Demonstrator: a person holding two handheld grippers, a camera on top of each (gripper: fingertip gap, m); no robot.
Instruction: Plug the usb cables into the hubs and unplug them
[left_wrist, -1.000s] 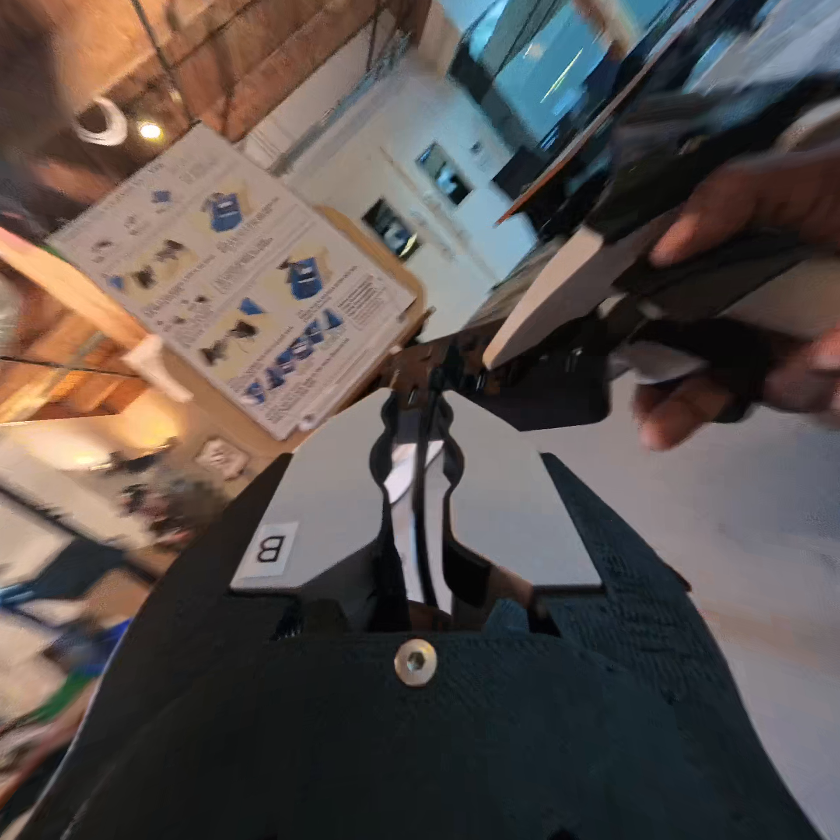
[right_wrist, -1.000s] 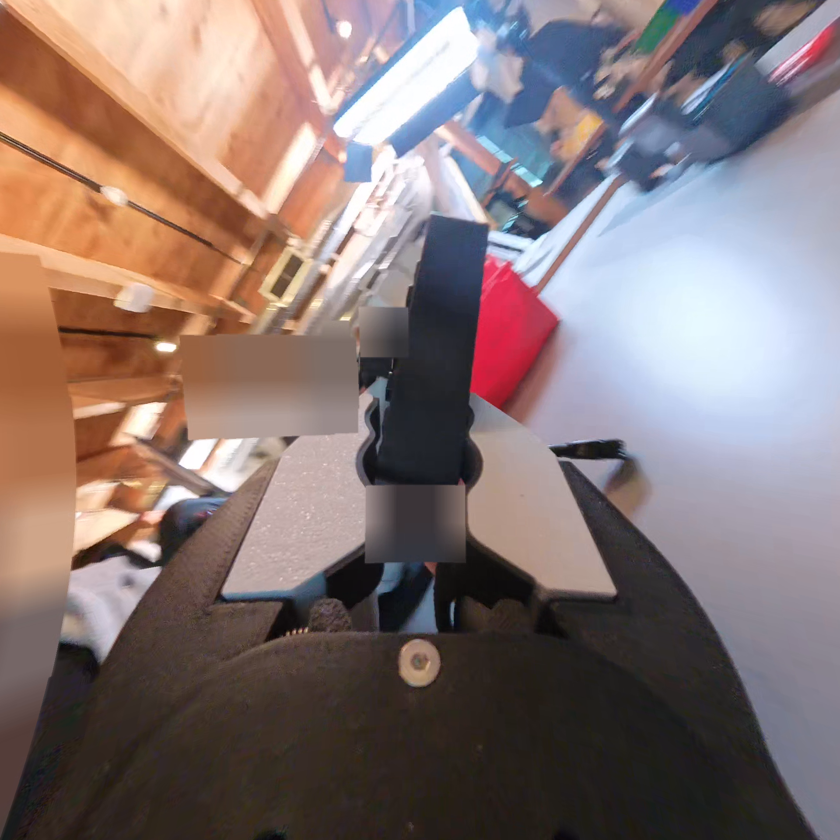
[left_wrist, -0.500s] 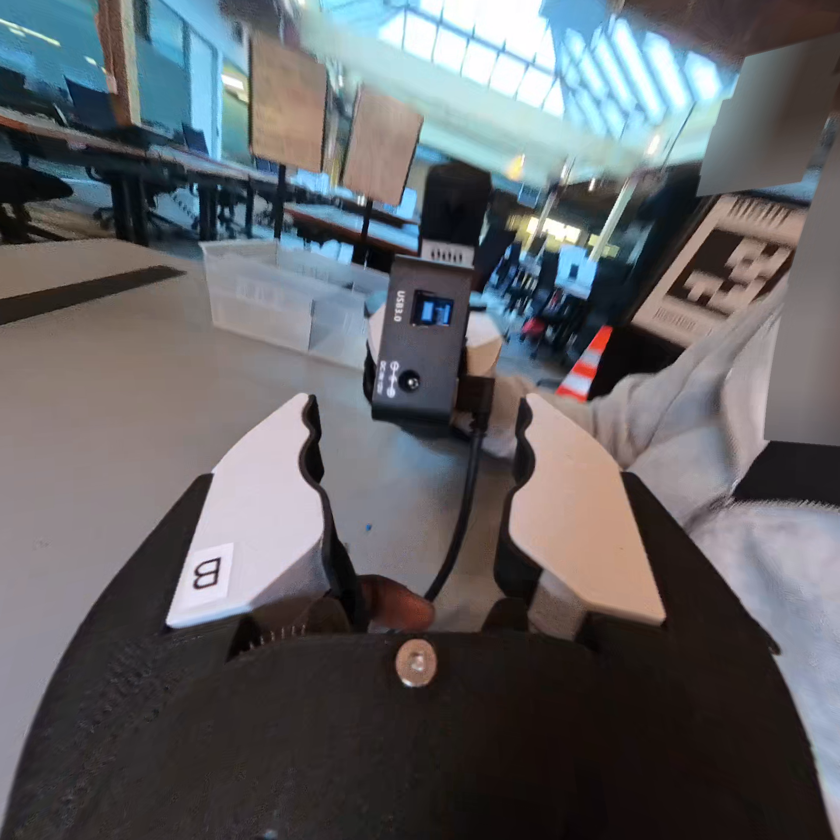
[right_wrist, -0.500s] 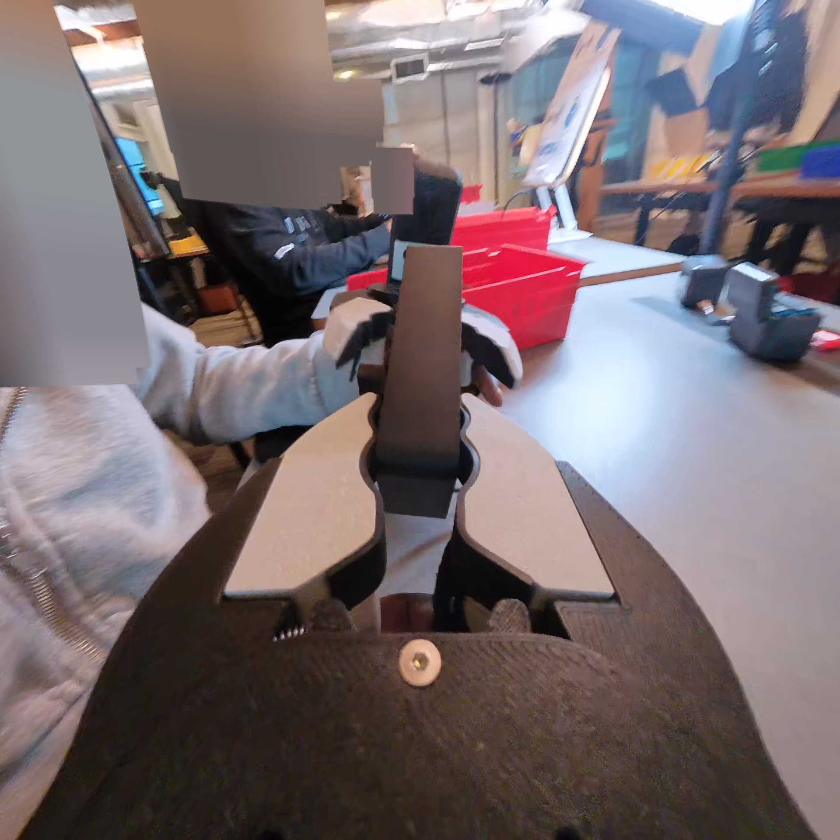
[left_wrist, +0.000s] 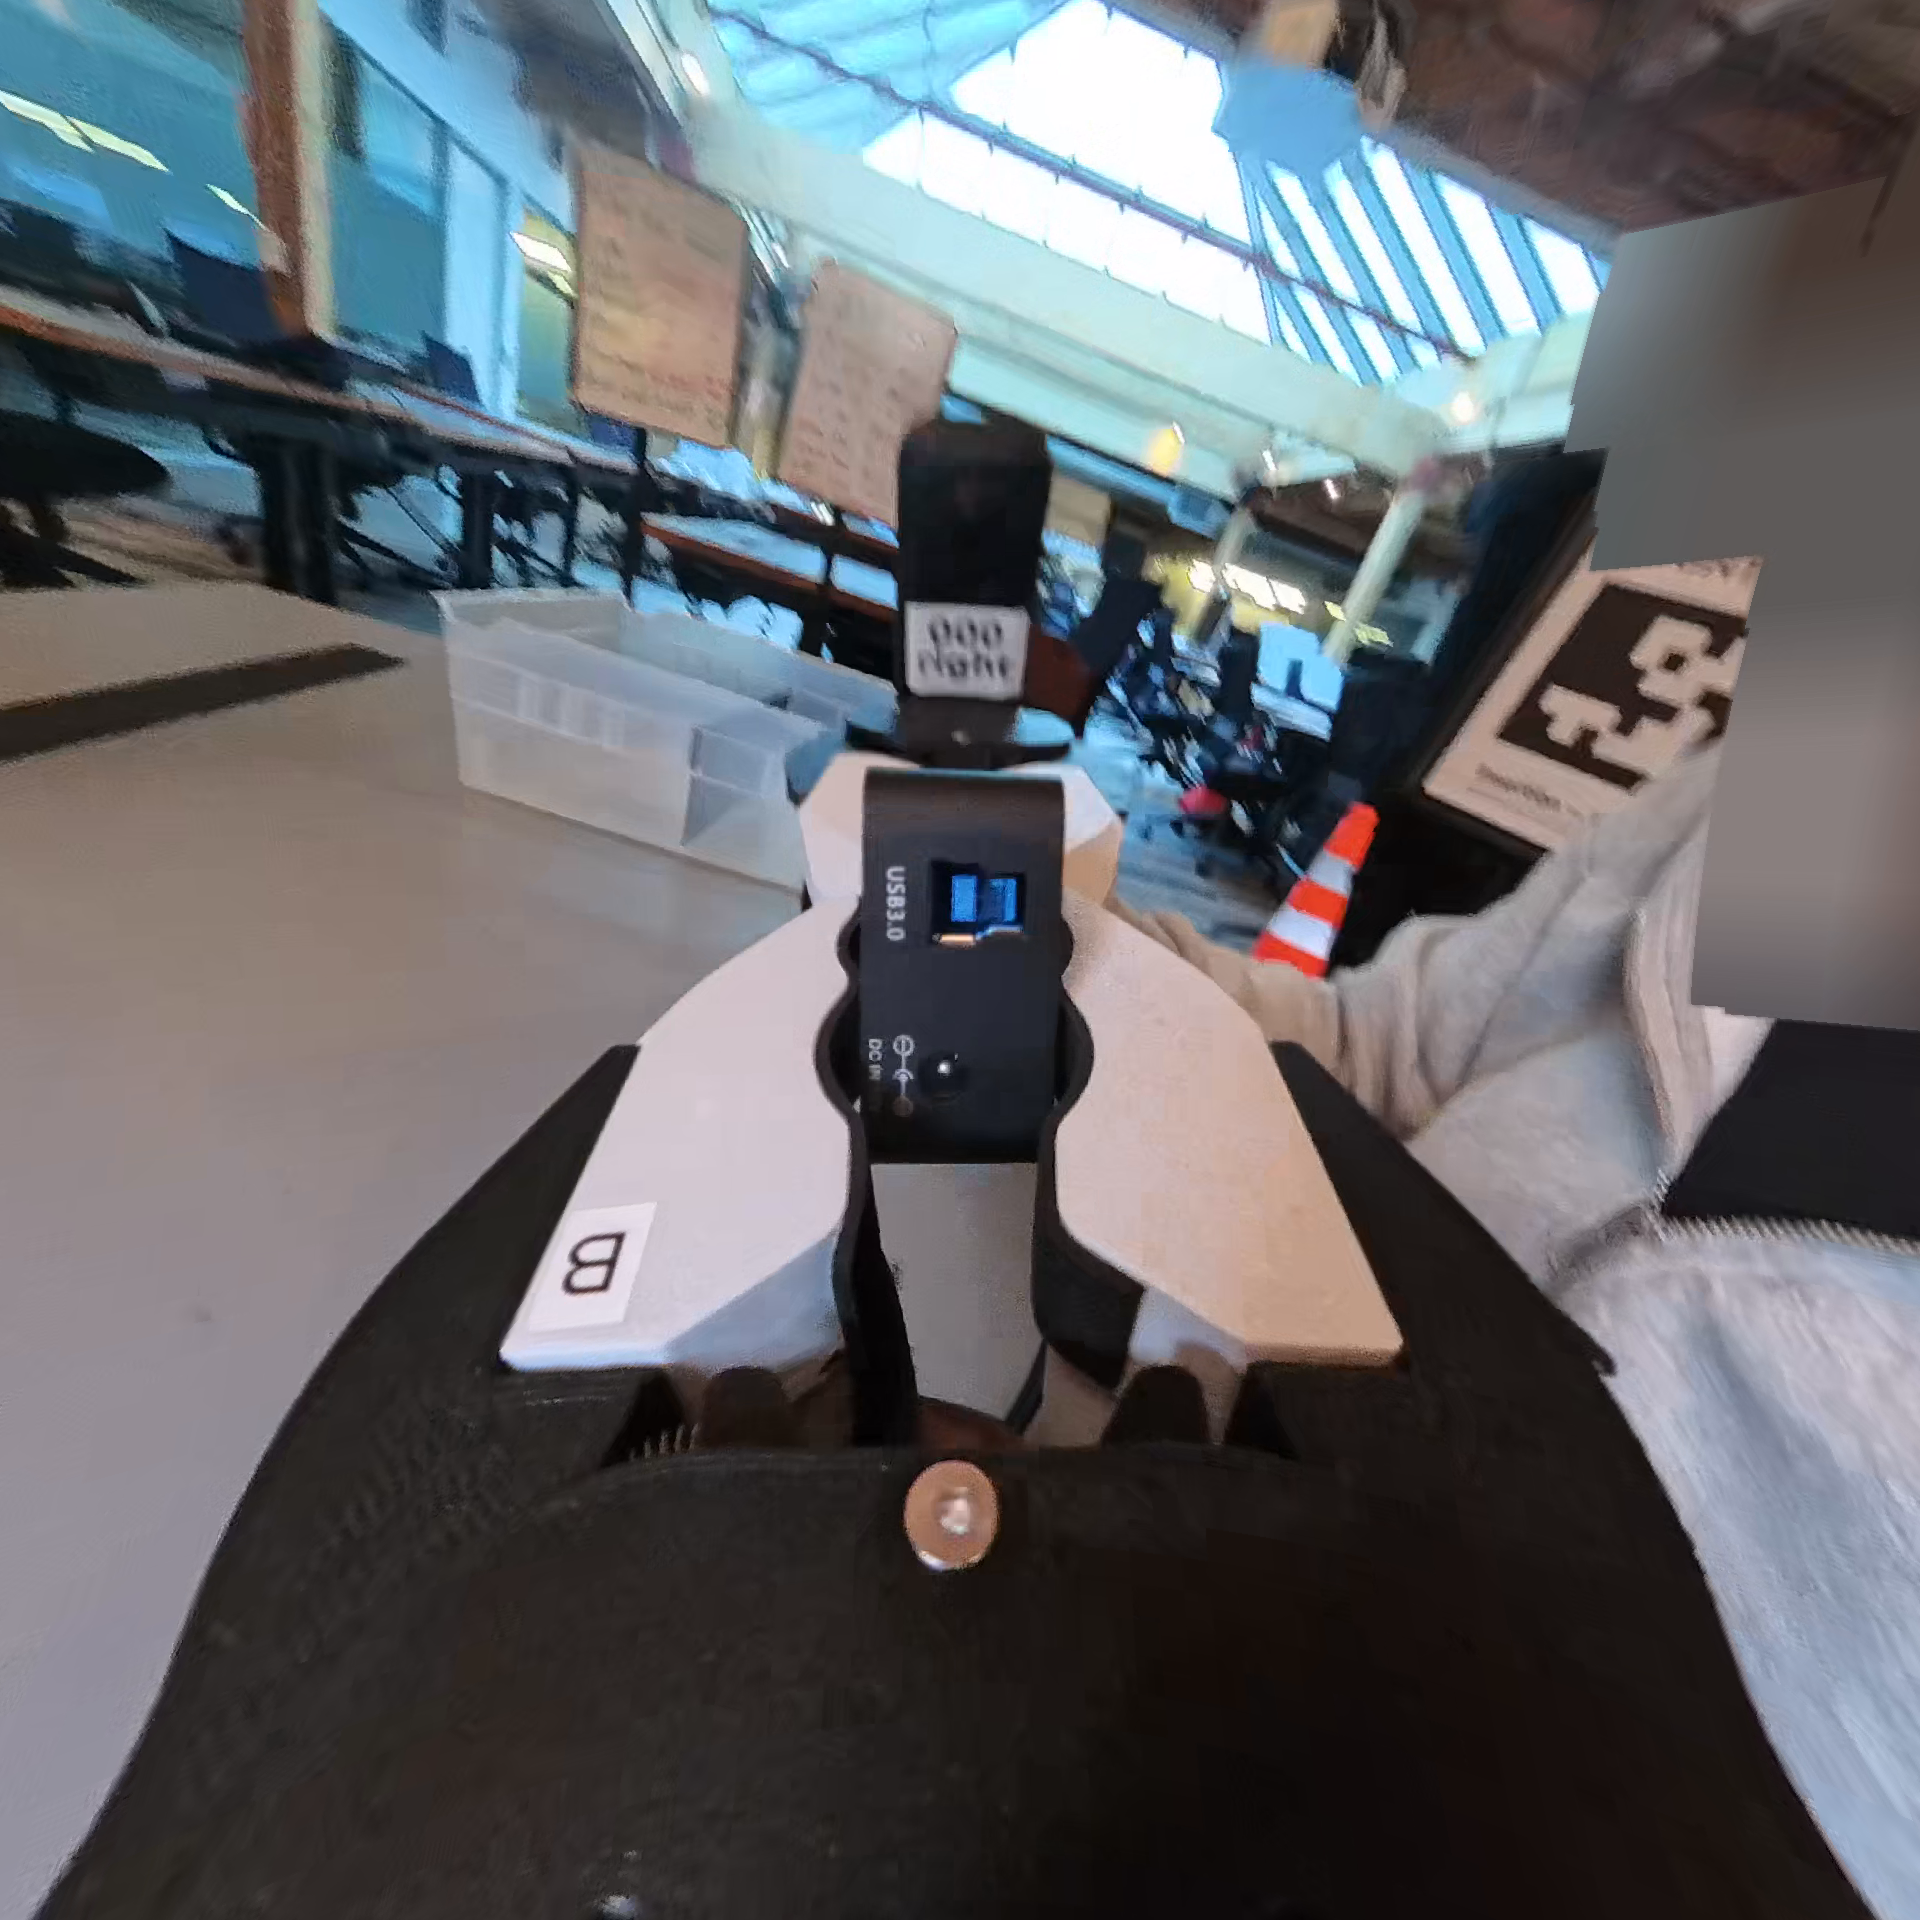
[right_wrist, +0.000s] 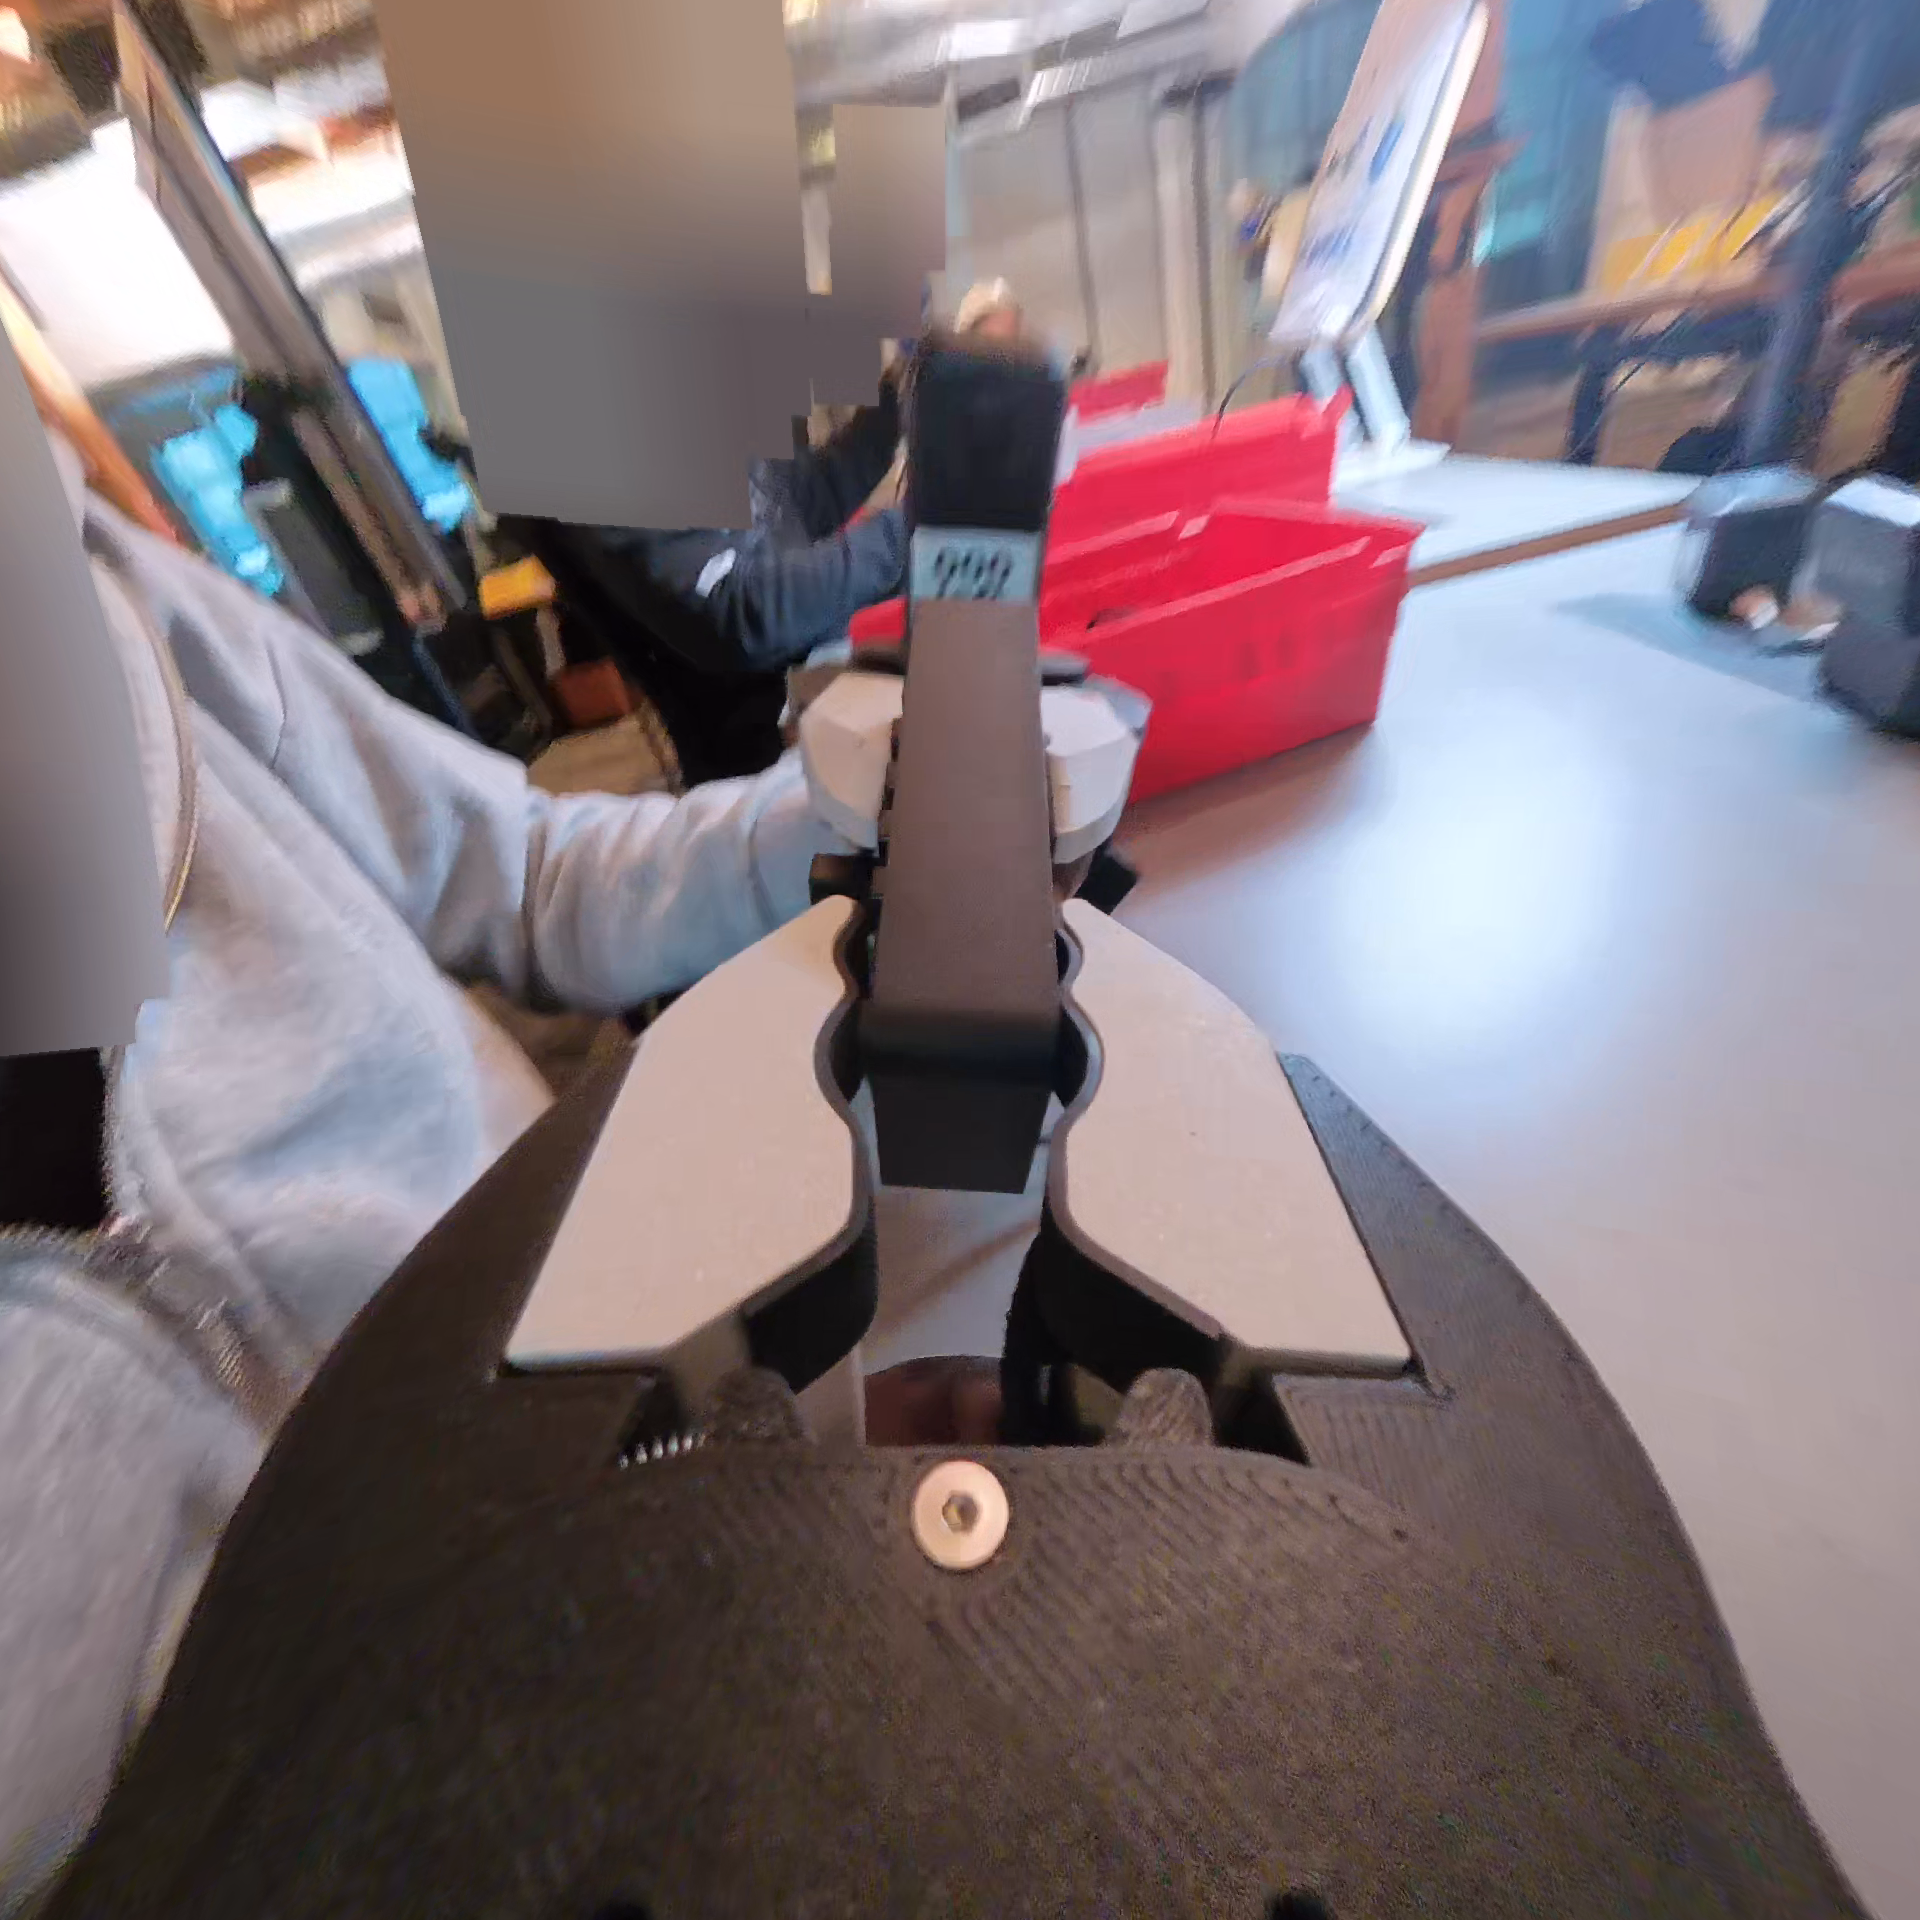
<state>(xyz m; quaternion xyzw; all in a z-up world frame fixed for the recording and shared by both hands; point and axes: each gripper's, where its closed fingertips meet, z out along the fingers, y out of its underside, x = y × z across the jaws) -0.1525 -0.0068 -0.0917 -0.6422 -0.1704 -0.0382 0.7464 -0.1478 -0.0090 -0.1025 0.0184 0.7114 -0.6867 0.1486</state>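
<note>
Hub (left_wrist: 961, 977) clamped between both claws (midair)

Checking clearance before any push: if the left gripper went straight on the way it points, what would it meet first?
The right gripper, facing it just past the black hub both clamp; how far apart is unclear.
</note>
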